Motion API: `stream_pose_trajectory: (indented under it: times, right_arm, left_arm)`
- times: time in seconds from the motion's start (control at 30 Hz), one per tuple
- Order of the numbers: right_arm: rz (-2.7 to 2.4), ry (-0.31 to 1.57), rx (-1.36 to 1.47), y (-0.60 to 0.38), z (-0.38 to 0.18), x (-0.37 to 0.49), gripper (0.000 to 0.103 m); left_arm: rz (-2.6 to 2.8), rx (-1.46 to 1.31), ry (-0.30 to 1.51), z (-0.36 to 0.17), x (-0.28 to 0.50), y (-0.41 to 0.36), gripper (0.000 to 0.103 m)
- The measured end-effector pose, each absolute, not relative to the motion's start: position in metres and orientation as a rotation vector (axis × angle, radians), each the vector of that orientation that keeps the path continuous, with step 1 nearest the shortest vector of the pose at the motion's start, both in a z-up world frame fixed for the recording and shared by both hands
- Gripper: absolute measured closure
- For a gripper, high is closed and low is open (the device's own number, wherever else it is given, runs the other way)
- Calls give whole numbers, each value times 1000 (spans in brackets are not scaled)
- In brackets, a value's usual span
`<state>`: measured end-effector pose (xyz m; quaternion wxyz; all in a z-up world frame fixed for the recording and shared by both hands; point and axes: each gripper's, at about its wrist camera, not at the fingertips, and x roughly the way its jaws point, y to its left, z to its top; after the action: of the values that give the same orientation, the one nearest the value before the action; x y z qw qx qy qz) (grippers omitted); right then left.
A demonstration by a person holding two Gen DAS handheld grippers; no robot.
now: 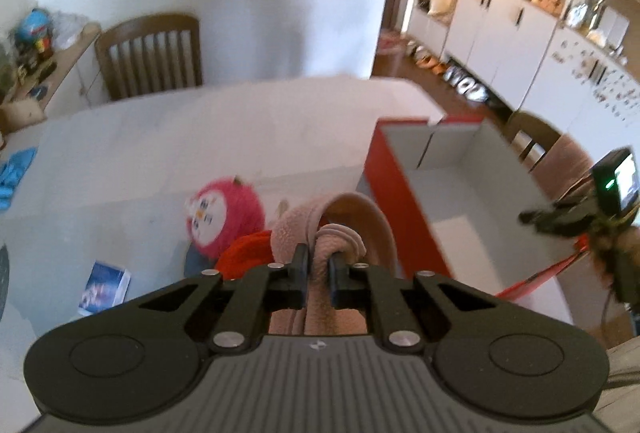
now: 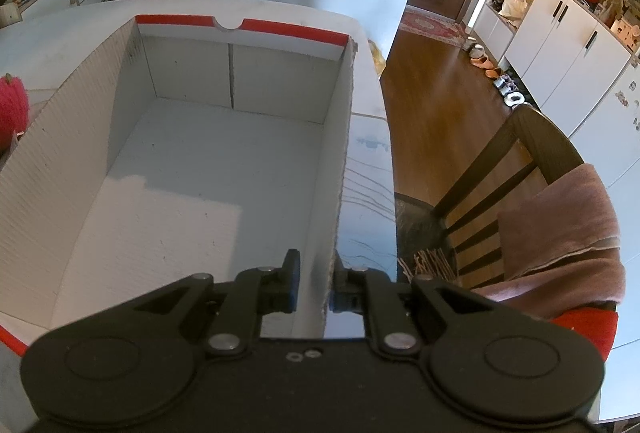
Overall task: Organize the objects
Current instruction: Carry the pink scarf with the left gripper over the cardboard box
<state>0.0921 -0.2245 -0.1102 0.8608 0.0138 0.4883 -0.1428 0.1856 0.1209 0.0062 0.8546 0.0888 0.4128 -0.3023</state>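
Note:
My left gripper (image 1: 318, 265) is shut on a beige fleece slipper (image 1: 304, 229) and holds it above the white table, left of the box. A pink round plush toy (image 1: 224, 217) and a red knitted item (image 1: 248, 257) lie under and left of the slipper. The red-and-white cardboard box (image 1: 404, 201) stands open to the right, and its inside shows bare. My right gripper (image 2: 314, 283) is shut on the box's right wall (image 2: 340, 153), one finger inside and one outside. The plush toy's edge shows in the right wrist view (image 2: 12, 105) past the box's left wall.
A small blue booklet (image 1: 104, 287) lies on the table (image 1: 200, 137) at the left, blue items (image 1: 14, 173) at the far left edge. Wooden chairs stand behind the table (image 1: 150, 55) and to its right (image 2: 520, 173), that one draped with a pink cloth (image 2: 560, 229). Cabinets line the right wall.

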Motion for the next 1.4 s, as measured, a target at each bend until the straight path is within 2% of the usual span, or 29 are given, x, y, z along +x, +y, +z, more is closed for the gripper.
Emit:
stream_pose_trajectory:
  times: [0.33,0.73,1.2,1.23,1.3,1.33,1.37,1.4]
  right_arm:
    - [-298,1025,34,-225,-111,92,91]
    - [-298,1028,32,-225,-111,92,91]
    - [-296,1033,29,-224,-113,93,89]
    - [-295,1034,29,-224,-113,93,89]
    - [-295,1035,28,-224,-113,92,89]
    - [-295,1035,29,-224,-113,92,89]
    - [-294,1035,30,-224,-113,92,89]
    - [-293,1035,31,-224,-113,93,89]
  left_arm:
    - [-725,195,824,25,185,94,94]
    - [-607,289,959,-42,200,108,94]
    - [-555,436,942,-61,196,124,92]
    - [-562,441,935,-59,195,124,90]
    - [-595,464,923,-56,192,124,78]
    - [-612,481,915,-54,191,123,64]
    - [-630,498,905,-51,190,123,44]
    - [-651,516,896,-50,189,122,38]
